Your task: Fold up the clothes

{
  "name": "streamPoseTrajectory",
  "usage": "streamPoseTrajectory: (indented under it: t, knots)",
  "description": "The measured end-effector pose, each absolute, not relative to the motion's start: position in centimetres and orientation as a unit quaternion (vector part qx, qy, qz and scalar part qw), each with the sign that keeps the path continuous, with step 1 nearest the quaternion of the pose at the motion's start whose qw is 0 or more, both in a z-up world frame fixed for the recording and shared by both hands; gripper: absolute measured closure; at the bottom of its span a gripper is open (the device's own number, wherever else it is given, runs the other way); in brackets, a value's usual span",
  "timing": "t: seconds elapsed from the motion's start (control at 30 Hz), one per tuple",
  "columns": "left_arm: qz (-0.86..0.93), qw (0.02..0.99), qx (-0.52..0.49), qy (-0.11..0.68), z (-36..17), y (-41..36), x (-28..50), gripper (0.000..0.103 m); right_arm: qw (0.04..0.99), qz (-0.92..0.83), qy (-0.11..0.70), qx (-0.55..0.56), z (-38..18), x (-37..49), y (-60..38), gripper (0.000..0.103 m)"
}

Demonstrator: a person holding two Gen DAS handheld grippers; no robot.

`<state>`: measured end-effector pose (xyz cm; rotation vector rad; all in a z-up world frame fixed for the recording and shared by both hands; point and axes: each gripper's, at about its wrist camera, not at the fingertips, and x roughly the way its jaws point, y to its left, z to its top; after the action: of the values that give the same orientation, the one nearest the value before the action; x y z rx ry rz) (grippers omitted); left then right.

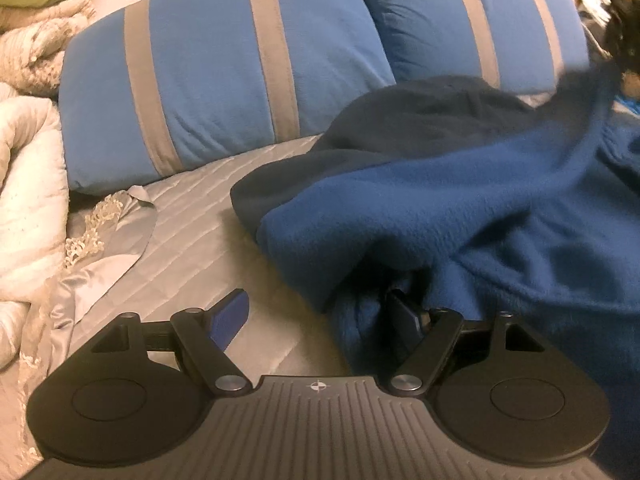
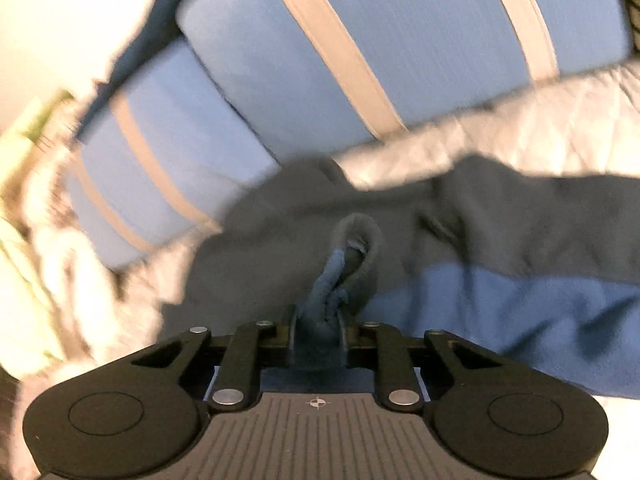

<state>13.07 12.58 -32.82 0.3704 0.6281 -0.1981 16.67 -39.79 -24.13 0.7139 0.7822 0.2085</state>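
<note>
A blue fleece garment with a dark navy part lies bunched on the grey quilted bed. My left gripper is open; its left finger is bare over the bedspread, and its right finger is tucked under a fold of the fleece. My right gripper is shut on a bunched strip of the blue fleece, held over the garment's dark grey and blue parts. The right wrist view is motion-blurred.
Two blue pillows with grey stripes lie along the head of the bed, also in the right wrist view. A cream quilted cover is piled at the left. A dark furry shape is at the far right.
</note>
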Motion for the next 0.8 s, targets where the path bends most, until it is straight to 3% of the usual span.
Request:
streamPoseTrajectory:
  t: [0.23,0.33,0.4,0.5,0.8]
  knots:
    - [-0.124,0.919,0.217,0.305,-33.1,12.1,12.8,0.031,0.886,0.142,0.274,0.347,-16.8,16.0,-38.4,0.087]
    - [-0.125,0.917,0.235,0.297,-33.2,11.4,13.0,0.048,0.894,0.144,0.257,0.337,-15.1,16.3,-37.7,0.087]
    - [-0.125,0.916,0.246,0.292,-33.3,11.0,13.0,0.070,0.900,0.145,0.247,0.329,-14.1,16.6,-37.4,0.087]
    - [-0.114,0.916,0.268,0.277,-33.4,10.6,12.3,0.082,0.906,0.133,0.236,0.324,-13.6,16.8,-37.5,0.087]
    - [-0.135,0.911,0.283,0.268,-32.9,11.6,10.6,0.083,0.909,0.086,0.258,0.317,-15.6,16.4,-39.3,0.088]
